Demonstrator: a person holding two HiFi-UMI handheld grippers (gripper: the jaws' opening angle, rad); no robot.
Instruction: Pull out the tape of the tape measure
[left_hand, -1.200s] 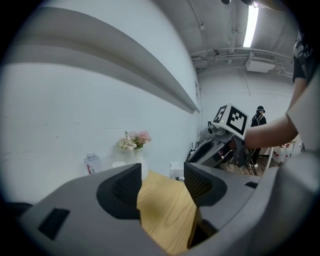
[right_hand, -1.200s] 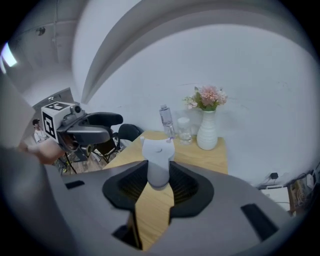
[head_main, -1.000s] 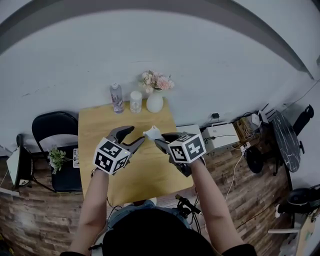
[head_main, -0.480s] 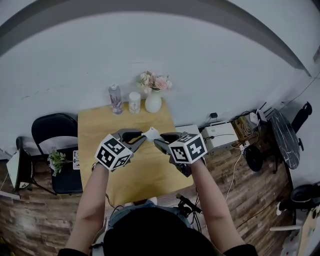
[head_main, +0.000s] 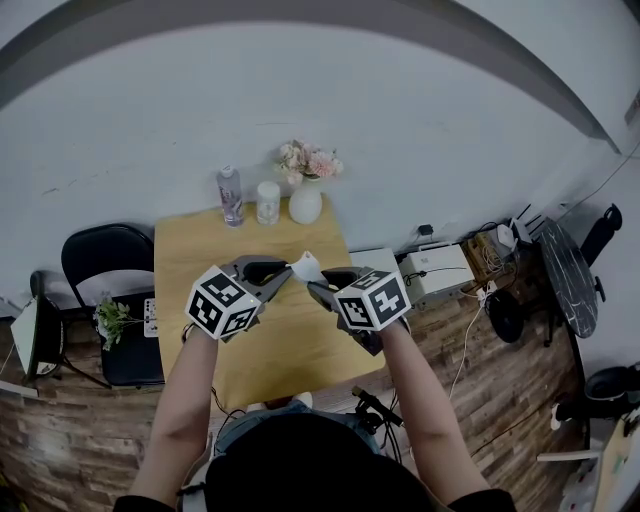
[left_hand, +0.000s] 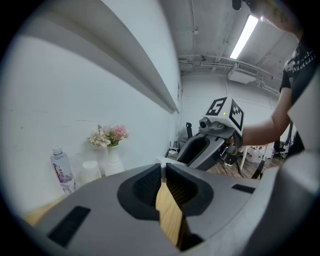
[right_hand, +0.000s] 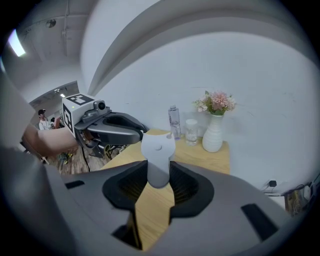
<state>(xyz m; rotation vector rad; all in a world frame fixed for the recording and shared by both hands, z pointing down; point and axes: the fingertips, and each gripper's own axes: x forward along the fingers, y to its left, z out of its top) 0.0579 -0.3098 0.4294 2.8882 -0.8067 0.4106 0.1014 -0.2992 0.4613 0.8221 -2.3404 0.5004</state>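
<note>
Left gripper (left_hand: 162, 169): jaws just closing, now pressed near-together on the thin white tape tab (left_hand: 162, 161) — so shallow a pinch could slip on the pull.
Tape measure (right_hand: 158, 150): above the table (head_main: 190, 262), pinched in the right gripper (right_hand: 158, 175) — may twist loose.
Bottle (head_main: 230, 195): contents unclear.
Cup (head_main: 268, 203): cannot tell.
Vase (head_main: 305, 206): flowers (head_main: 312, 162).

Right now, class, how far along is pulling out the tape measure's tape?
Done: the right gripper holds the white tape measure above the wooden table. In hand: the jaws of the left gripper have just been closing and look shut on the tape end. Left: the pull itself; no tape shows drawn out yet.
</note>
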